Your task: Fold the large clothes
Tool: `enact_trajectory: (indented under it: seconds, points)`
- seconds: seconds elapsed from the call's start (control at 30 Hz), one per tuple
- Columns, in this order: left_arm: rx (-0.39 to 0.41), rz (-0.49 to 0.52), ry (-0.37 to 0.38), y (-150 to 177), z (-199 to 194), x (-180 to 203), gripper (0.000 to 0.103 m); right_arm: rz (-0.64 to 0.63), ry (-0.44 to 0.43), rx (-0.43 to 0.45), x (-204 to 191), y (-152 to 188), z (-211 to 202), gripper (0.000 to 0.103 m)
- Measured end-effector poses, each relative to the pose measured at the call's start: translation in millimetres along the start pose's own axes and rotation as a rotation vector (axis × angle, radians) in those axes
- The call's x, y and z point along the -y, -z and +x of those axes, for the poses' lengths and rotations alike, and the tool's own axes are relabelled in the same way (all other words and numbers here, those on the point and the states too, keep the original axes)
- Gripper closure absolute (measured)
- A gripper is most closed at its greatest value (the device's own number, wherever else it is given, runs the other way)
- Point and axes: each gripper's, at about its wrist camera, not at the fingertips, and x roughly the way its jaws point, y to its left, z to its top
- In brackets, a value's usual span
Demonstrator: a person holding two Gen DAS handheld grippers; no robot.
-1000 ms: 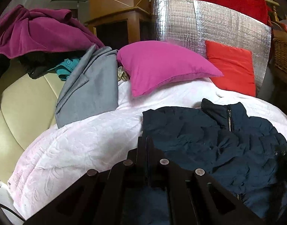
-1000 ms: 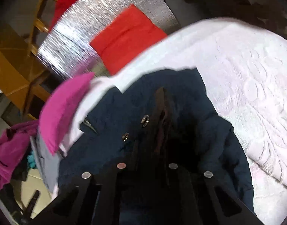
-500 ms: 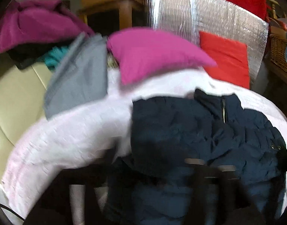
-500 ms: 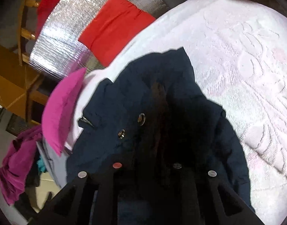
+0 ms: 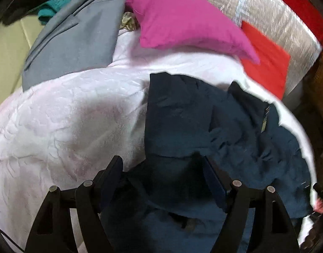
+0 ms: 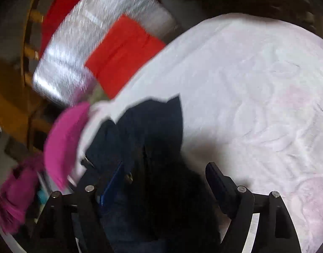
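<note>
The step in hand looks like setting a fold down and letting go, and it goes best if each gripper lifts straight up clear of the cloth before it travels sideways, so that no finger snags a layer and drags the fold open; the loose edges near the collar would then want smoothing flat before the next fold. The navy jacket (image 5: 214,126) lies crumpled on the pale pink bedspread (image 5: 66,116), its collar and zip toward the far side, below the magenta pillow (image 5: 182,19) and the red cushion (image 5: 264,63), with a grey garment (image 5: 77,38) well apart to the left. The left gripper (image 5: 161,164) has its jaws spread wide and grips nothing; the jacket's near edge lies directly between and beneath its fingers, whether touching cannot be told. The right gripper (image 6: 167,168) is likewise wide open and empty, with a dark fold of the jacket (image 6: 153,130) lying between its fingers and running ahead of them, while its right finger stands over bare bedspread (image 6: 256,84). Both views are blurred, so fine creases cannot be read.
</note>
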Motion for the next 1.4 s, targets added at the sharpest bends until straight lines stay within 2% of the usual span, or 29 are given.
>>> enact_trajectory:
  seconds: [0.07,0.13,0.23,0.3,0.4,0.53,0.57,0.6,0.63,0.7,0.77,0.83,0.9,0.93,0.97,1.03,1.13,1.23,1.33,1.37,1.4]
  points:
    - [-0.020,0.031,-0.039,2.3,8.6,5.6,0.025,-0.073,0.082,-0.015,-13.7,9.6,14.6,0.026]
    - [-0.034,0.041,-0.052,2.5,12.9,7.2,0.025,-0.146,0.122,0.003,-25.1,16.2,17.2,0.051]
    - [-0.039,0.062,-0.074,1.1,11.1,11.3,0.025,-0.233,0.171,0.072,-45.4,19.2,5.3,0.069]
    - [-0.042,0.066,-0.086,1.9,10.3,11.8,0.025,-0.218,0.163,0.098,-44.9,18.4,-1.0,0.069]
    - [-0.040,0.060,-0.093,1.8,5.2,11.3,0.025,-0.198,0.204,0.024,-28.0,18.9,17.0,0.066]
    - [0.033,0.094,-0.148,-0.2,-23.6,16.5,0.025,-0.154,0.152,0.050,-28.1,12.8,-6.8,0.065]
    - [0.052,0.099,-0.148,-3.9,-28.9,16.5,0.025,-0.152,0.138,0.070,-28.6,11.2,-16.5,0.062]
    - [0.078,0.102,-0.135,-4.0,-40.1,19.4,0.025,-0.152,0.116,0.097,-29.6,10.6,-29.5,0.054]
    - [0.099,0.103,-0.111,-1.9,-50.1,21.9,0.025,-0.152,0.087,0.117,-32.3,11.6,-41.7,0.051]
    - [0.106,0.101,-0.003,4.1,-68.4,29.4,0.025,-0.151,-0.013,0.110,-39.5,17.3,-61.1,0.046]
    - [0.056,0.082,0.111,11.5,-72.4,37.9,0.025,-0.130,-0.148,0.012,-42.6,28.2,-67.3,0.039]
    - [-0.053,0.042,0.223,24.3,-65.7,42.9,0.025,-0.110,-0.257,-0.115,-50.9,42.8,-58.3,0.038]
    - [-0.147,-0.003,0.290,38.5,-54.3,44.7,0.025,-0.068,-0.294,-0.231,-56.6,62.4,-40.8,0.038]
    - [-0.171,-0.016,0.300,41.8,-49.7,43.1,0.025,-0.044,-0.300,-0.271,-58.3,69.9,-33.0,0.038]
    - [-0.197,-0.044,0.304,44.4,-43.5,39.5,0.025,-0.018,-0.308,-0.308,-59.2,77.9,-26.1,0.038]
    - [-0.200,-0.088,0.288,42.6,-37.1,31.4,0.025,0.056,-0.308,-0.352,-58.1,86.9,-6.5,0.038]
    - [-0.166,-0.181,0.240,36.1,-27.6,12.8,0.025,0.179,-0.307,-0.348,-46.3,88.1,16.6,0.038]
    - [-0.139,-0.277,0.200,27.4,-12.8,-4.9,0.025,0.291,-0.289,-0.270,-30.2,80.5,25.5,0.038]
    - [-0.070,-0.254,0.191,24.3,-6.6,-1.4,0.025,0.325,-0.277,-0.183,-22.6,72.4,27.8,0.040]
    - [-0.045,-0.226,0.169,23.9,-5.4,1.4,0.032,0.332,-0.280,-0.169,-21.2,71.3,31.7,0.044]
    - [-0.024,-0.190,0.143,25.2,-4.4,5.6,0.044,0.328,-0.279,-0.159,-22.0,68.5,36.0,0.056]
